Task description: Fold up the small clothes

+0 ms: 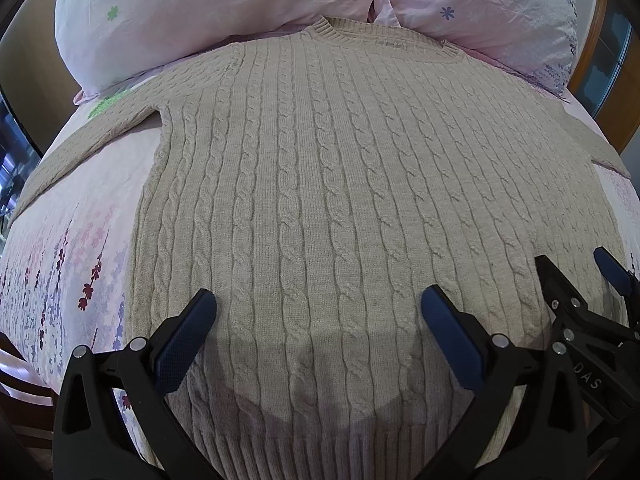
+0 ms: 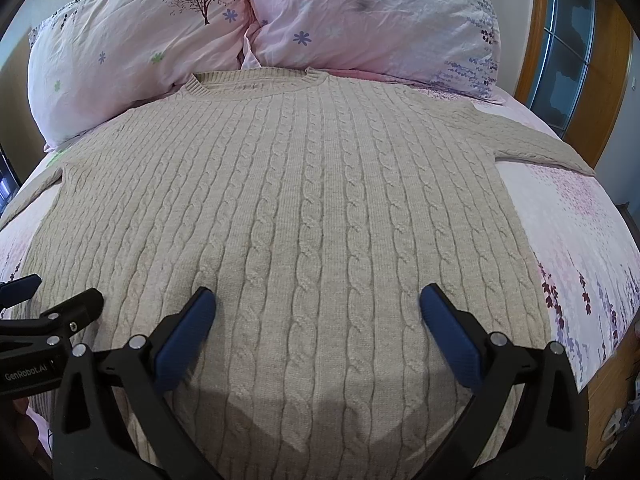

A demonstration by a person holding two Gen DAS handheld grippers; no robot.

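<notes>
- Sweater (image 1: 340, 208) is lying flat on the bed (image 1: 92, 248), front up, beige cable knit, spread out smooth, no fold in it yet.
- Collar (image 1: 384, 34) is pointing away from the cameras, touching the pillows; ribbed hem (image 1: 320, 444) is sitting nearest, under the tongs.
- Left sleeve (image 1: 80, 148) is running out sideways and down over the sheet; right sleeve (image 2: 536, 144) is stretching out toward the far right edge of the bed.
- Left gripper (image 1: 318, 304) is hanging over the lower part of the sweater, jaws standing wide apart, nothing between them; blue pads (image 1: 184, 344) are showing bare.
- Right gripper (image 2: 318, 304) is hanging over the same lower area, just to the right of the left one, jaws also spread wide, gripping nothing.
- Each tool is showing up at the edge of the other's view: the right one at the right edge of the left wrist view, the left one at the left edge of the right wrist view.
- Can't tell whether the fingertips are touching the knit or hovering just above it.
- Dark shadow is falling on the hem area between the fingers in both views.
- Sheet is pink with purple and dark red flower print.
- Two pink pillows (image 2: 132, 40) are sitting side by side at the head of the bed, one with a tree print.
- Wooden door frame (image 2: 532, 40) with glass panes is standing at the right, beyond the bed.
</notes>
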